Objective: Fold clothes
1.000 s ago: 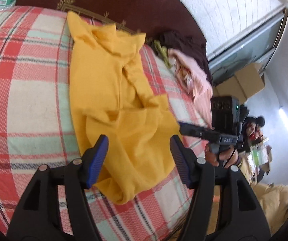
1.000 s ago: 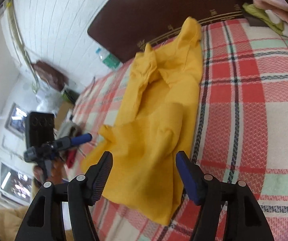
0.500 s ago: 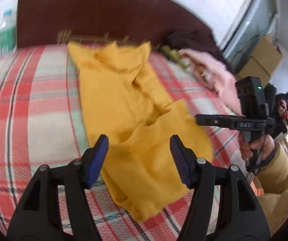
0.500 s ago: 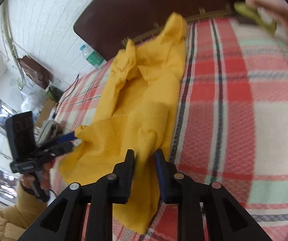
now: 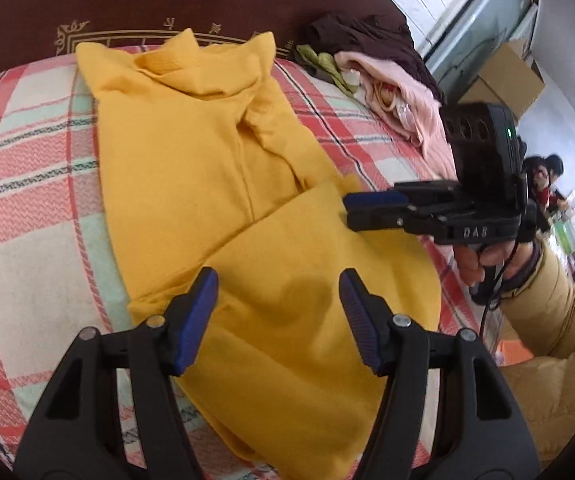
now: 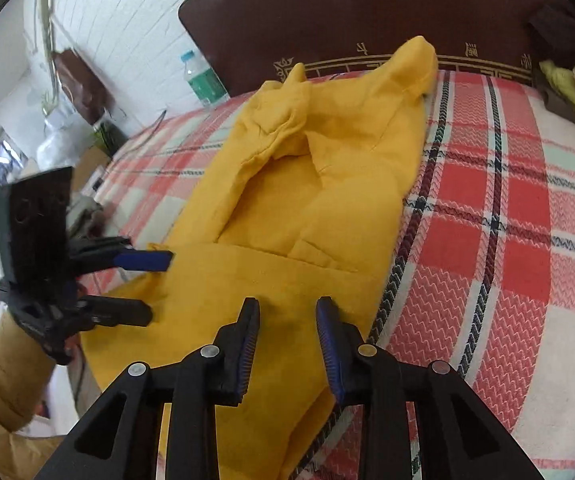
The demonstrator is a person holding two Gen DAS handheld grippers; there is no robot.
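Hovering above the yellow garment [image 5: 191, 152], which was spread mid-frame on the plaid bedspread [image 5: 27, 160] with its hem folded up, the left gripper [image 5: 278, 280] was held unclenched. The right gripper [image 6: 287, 308], its jaws just narrowed but pinching nothing, was poised lower centre, seemingly for the next fold.

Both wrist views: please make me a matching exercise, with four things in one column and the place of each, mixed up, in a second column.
Things:
1. yellow top
2. pink garment
3. plastic bottle
4. cardboard box

Places:
a. in the clothes pile
b. spread on the plaid blanket
c. beside the end of the headboard
d. off the blanket, far across the room

Pairs: 1-b, 2-a, 3-c, 4-d
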